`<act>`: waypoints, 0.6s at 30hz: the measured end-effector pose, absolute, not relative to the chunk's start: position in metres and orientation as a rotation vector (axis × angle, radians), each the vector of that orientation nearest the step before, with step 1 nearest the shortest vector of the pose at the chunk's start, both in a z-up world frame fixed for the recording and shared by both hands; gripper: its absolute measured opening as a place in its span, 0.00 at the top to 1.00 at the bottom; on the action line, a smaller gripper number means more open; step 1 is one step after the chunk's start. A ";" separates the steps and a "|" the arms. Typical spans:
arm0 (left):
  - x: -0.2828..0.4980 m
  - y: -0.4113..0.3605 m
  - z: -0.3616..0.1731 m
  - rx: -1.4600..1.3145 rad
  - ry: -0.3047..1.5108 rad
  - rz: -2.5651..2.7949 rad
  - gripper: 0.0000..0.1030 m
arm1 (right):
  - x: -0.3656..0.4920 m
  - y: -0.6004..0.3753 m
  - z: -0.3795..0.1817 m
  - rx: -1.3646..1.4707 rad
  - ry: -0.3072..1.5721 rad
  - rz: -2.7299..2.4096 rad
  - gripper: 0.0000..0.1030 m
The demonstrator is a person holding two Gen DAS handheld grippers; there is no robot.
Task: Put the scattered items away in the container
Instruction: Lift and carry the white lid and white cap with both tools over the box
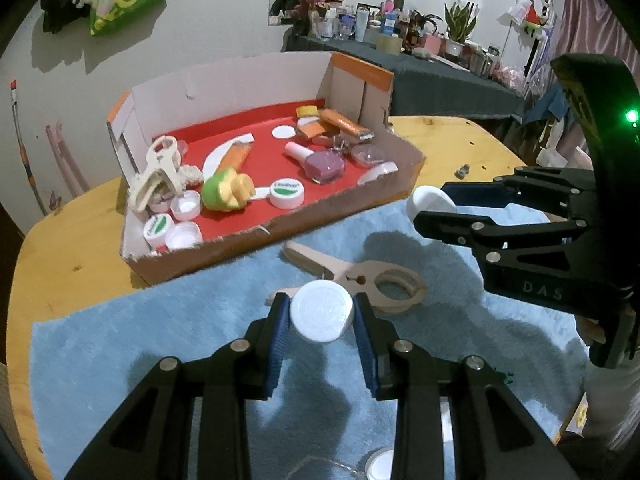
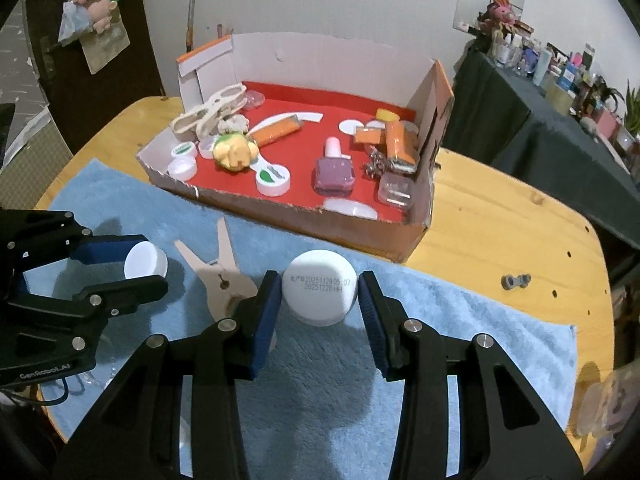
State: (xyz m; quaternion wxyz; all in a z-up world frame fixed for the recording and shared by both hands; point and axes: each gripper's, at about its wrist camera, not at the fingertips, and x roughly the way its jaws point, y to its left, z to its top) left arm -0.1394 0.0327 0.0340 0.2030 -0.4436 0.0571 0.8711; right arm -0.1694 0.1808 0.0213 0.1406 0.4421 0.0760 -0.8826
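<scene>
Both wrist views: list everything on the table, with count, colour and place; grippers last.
Box: one, cardboard, red floor, on table, holding caps, polish bottle, clips.
Towel: one, blue, in front of box.
Clip: one, beige, on towel.
Table: one, yellow wood.
Caps: two, white, one in left hand-held gripper, one in right.
Left hand-held gripper: black, blue pads, shut on cap.
Right hand-held gripper: same, shut on cap.

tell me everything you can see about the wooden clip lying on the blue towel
The wooden clip is pale, unpainted-looking wood, a large scissor-shaped clamp with a pivot hole, two pointed legs toward the cardboard box and a looped handle end. It lies flat on the blue towel, between both grippers, touched by neither.
</scene>
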 end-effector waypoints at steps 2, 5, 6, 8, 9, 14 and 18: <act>-0.142 0.031 0.038 -1.233 0.156 2.438 0.67 | -0.171 0.179 0.024 1.273 0.224 -2.549 0.63; -0.147 0.029 0.041 -1.229 0.152 2.444 0.67 | -0.174 0.176 0.027 1.268 0.236 -2.547 0.63; -0.149 0.029 0.043 -1.228 0.155 2.446 0.67 | -0.175 0.174 0.029 1.265 0.238 -2.546 0.63; -0.153 0.028 0.046 -1.225 0.158 2.451 0.67 | -0.180 0.172 0.032 1.262 0.241 -2.543 0.63; -0.154 0.027 0.047 -1.224 0.159 2.452 0.67 | -0.181 0.171 0.033 1.259 0.240 -2.544 0.63; -0.167 0.024 0.051 -1.227 0.153 2.457 0.67 | -0.191 0.168 0.038 1.252 0.248 -2.539 0.63; -0.182 0.023 0.054 -1.234 0.152 2.464 0.67 | -0.201 0.166 0.041 1.250 0.255 -2.535 0.63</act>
